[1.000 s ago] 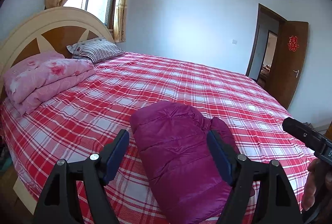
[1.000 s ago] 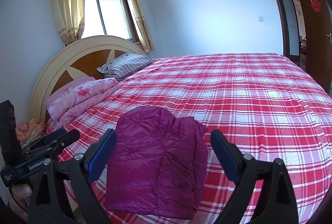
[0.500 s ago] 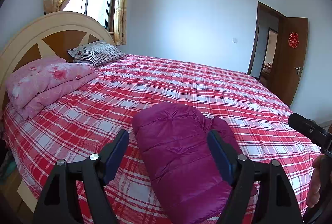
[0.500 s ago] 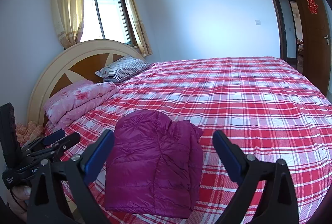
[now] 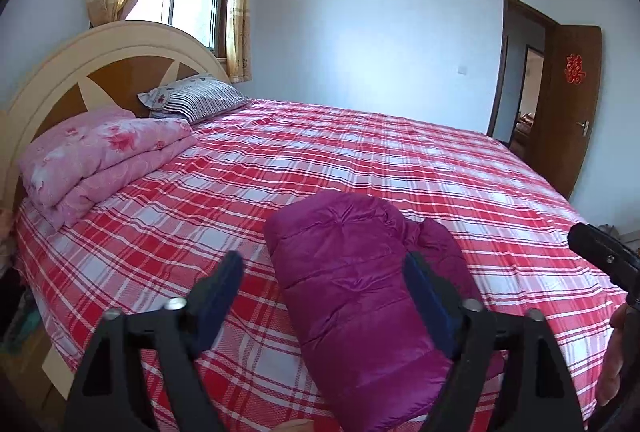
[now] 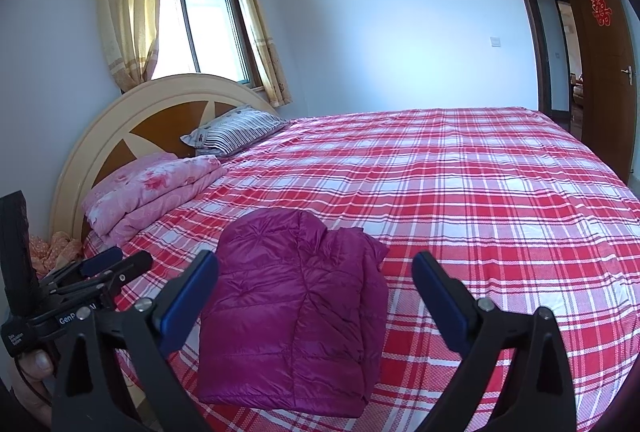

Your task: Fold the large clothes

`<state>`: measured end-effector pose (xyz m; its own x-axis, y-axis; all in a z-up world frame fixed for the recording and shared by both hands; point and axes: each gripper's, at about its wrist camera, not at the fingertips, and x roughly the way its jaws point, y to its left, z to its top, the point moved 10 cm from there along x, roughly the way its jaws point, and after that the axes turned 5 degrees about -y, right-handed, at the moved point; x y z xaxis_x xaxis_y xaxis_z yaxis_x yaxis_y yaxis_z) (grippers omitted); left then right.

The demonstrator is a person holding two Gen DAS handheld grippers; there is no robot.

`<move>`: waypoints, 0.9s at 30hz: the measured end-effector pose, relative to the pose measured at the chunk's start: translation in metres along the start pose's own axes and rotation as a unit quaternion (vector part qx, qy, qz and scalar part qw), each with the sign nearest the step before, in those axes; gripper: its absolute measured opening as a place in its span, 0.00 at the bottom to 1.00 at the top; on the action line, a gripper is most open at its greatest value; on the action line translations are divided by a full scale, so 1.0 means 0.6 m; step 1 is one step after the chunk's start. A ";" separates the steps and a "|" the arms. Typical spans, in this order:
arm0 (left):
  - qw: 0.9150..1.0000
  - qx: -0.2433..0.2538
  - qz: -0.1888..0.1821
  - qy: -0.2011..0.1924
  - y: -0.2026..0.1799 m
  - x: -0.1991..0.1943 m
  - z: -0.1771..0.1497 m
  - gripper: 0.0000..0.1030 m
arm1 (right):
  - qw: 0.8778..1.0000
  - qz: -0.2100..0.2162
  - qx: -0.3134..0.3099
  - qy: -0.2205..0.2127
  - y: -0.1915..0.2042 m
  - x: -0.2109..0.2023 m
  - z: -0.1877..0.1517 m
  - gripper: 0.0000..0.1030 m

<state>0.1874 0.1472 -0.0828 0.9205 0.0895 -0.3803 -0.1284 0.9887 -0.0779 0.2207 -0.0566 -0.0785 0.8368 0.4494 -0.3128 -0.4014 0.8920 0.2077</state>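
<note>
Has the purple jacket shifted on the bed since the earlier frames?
No. The purple jacket lies folded on the same plaid squares of the bed, near its front edge.

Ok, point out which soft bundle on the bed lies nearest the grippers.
The folded purple down jacket, right in front of both grippers. The pink floral quilt and striped pillow lie farther off, by the headboard.
</note>
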 end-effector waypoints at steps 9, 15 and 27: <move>0.999 0.014 0.020 -0.022 0.002 -0.010 0.008 0.98 | 1.000 0.001 0.004 0.000 -0.004 -0.002 -0.004 0.97; 0.999 0.015 0.024 -0.023 0.002 -0.009 0.008 0.98 | 1.000 0.003 0.002 -0.001 -0.002 -0.002 -0.005 0.97; 0.999 0.017 0.028 -0.030 0.004 -0.008 0.004 0.99 | 1.000 0.004 0.003 0.008 0.000 0.002 -0.014 0.97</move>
<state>0.1836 0.1491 -0.0791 0.9329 0.1518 -0.3265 -0.1696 0.9851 -0.0267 0.2185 -0.0558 -0.0866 0.8280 0.4568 -0.3251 -0.4054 0.8883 0.2157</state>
